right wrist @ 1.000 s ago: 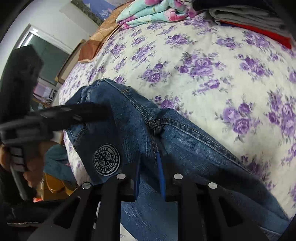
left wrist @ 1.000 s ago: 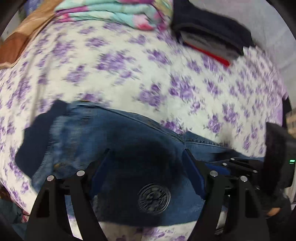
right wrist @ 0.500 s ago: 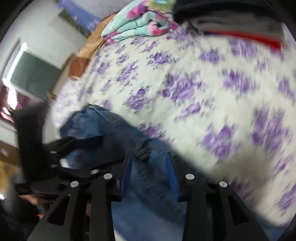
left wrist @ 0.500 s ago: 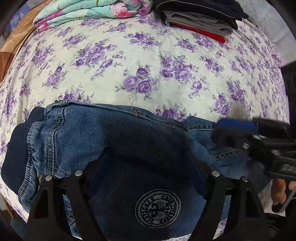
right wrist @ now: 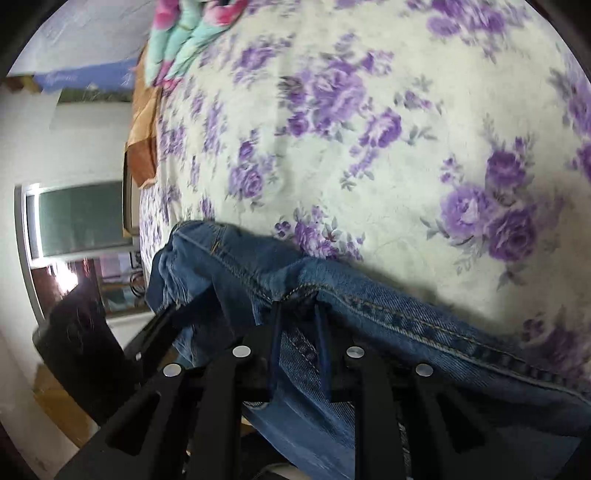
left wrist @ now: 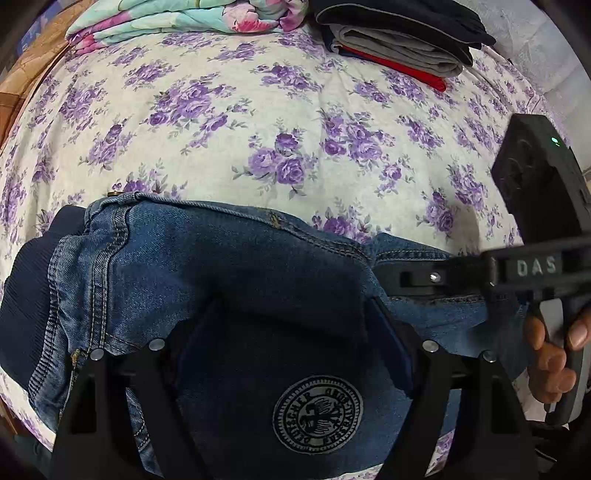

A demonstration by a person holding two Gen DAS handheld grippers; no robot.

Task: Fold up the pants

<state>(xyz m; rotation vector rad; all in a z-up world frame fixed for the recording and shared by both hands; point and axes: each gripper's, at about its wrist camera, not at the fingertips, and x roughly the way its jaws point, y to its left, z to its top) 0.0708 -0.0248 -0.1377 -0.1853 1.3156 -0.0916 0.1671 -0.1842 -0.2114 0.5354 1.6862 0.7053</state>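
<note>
The jeans [left wrist: 229, 280] lie across the lower half of the left wrist view on the bed [left wrist: 295, 147], waistband end at lower left, a round crest patch [left wrist: 317, 413] at bottom centre. The left hand-held gripper [left wrist: 291, 350] stands over the patch area with its jaws wide apart and nothing pinched between them; its position over the denim is little changed from a second ago. The change is on the right side: the right hand-held gripper [right wrist: 297, 350] has let go briefly, rolled and dropped lower, and its jaws have just closed again to a narrow gap with a ridge of denim at the crotch seam [right wrist: 299, 291] between the blue pads. In the left wrist view it now enters from the right edge, held by a hand [left wrist: 554, 354] and lying across the denim at right centre. Judgement: this is a re-grip near the seam, preparing to lift or pull the fabric for a fold; the fold itself is not yet made, as the jeans remain spread. Folded clothes [left wrist: 399, 40] and a blanket [left wrist: 177, 18] sit well apart at the top of the frame.
</note>
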